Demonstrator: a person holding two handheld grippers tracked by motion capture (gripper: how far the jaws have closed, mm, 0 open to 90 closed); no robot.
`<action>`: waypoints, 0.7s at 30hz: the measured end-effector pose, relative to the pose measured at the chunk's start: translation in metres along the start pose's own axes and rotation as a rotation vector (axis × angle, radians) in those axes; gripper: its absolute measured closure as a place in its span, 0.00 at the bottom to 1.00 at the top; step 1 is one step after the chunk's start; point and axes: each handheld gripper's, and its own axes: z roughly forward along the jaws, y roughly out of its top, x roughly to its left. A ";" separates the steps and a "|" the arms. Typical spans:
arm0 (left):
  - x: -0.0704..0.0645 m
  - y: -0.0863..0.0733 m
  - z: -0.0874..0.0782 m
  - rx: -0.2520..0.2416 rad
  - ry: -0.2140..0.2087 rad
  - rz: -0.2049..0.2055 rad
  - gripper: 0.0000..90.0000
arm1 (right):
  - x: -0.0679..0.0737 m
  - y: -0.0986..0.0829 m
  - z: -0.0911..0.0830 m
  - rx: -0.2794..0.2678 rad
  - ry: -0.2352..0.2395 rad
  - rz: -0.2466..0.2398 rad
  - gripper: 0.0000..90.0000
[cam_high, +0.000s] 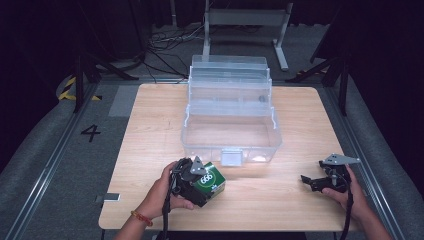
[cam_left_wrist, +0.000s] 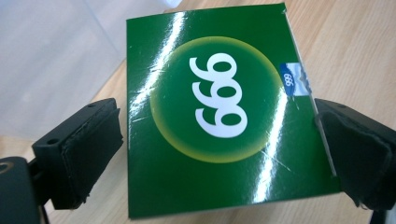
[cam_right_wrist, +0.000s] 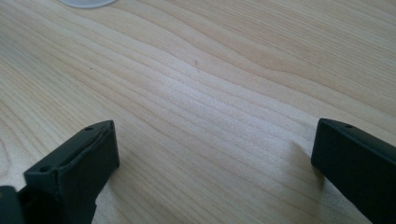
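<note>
A glossy green carton (cam_left_wrist: 219, 116) printed with white "666" lies on the wooden table (cam_high: 270, 200) near its front left, just in front of a clear plastic bin (cam_high: 186, 135). My left gripper (cam_left_wrist: 217, 126) is open, its jaws straddling the carton on both sides, the right one at the carton's edge. In the high view the left gripper (cam_high: 202, 176) covers the carton's (cam_high: 214, 181) left part. My right gripper (cam_high: 309, 182) rests low over bare wood at the front right, and its jaws (cam_right_wrist: 215, 140) stand open with nothing between them.
The clear bin has a white latch (cam_high: 231, 157) at its front, and its lid (cam_high: 229, 75) stands open behind it. Cables and a metal stand's feet (cam_high: 280, 55) lie on the floor beyond the table. Bare wood stretches between the two grippers.
</note>
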 end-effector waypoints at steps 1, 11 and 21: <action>0.000 0.000 0.000 0.000 0.000 0.000 0.10 | 0.000 0.000 0.000 0.000 0.000 0.000 0.01; 0.008 0.008 0.007 0.068 -0.027 -0.031 0.13 | 0.001 0.001 -0.001 0.006 0.002 -0.004 0.03; 0.005 0.020 0.017 0.203 0.011 -0.009 0.11 | 0.001 0.000 -0.001 0.004 0.001 -0.003 0.03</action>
